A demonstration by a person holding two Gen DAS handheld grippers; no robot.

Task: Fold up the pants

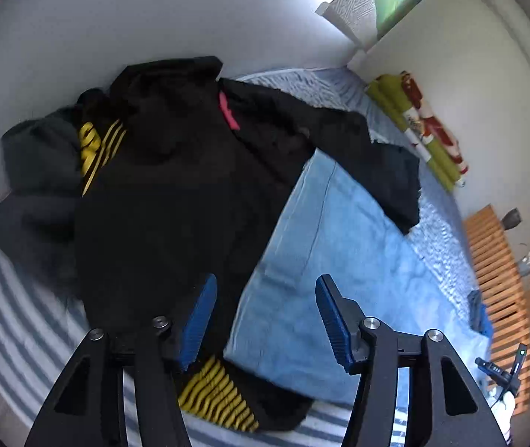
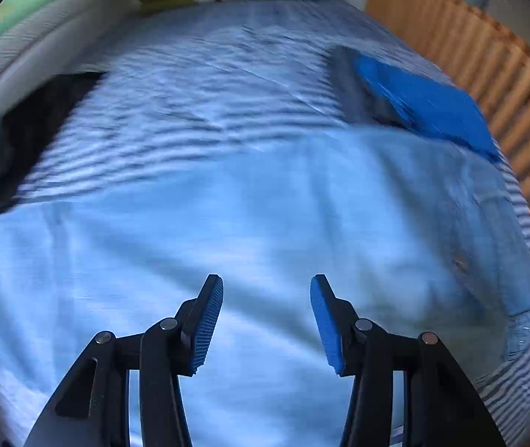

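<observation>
Light blue jeans [image 1: 339,260] lie spread flat on a striped bed; in the right wrist view the jeans [image 2: 227,242] fill the lower half of the picture, waistband toward the right. My left gripper [image 1: 265,290] hangs open above the jeans' edge, where a pile of black clothes [image 1: 175,193] with yellow stripes overlaps it. Nothing sits between its blue pads [image 1: 200,320]. My right gripper [image 2: 267,290] is open over the middle of the jeans, its jaws empty. The right wrist view is blurred.
A striped bedspread [image 2: 198,85] covers the bed. A folded grey and blue garment [image 2: 414,100] lies beyond the jeans near the wooden slatted footboard [image 2: 488,74]. Green and red folded bedding [image 1: 425,130] lies along the wall. More dark clothing [image 2: 23,138] sits at the left.
</observation>
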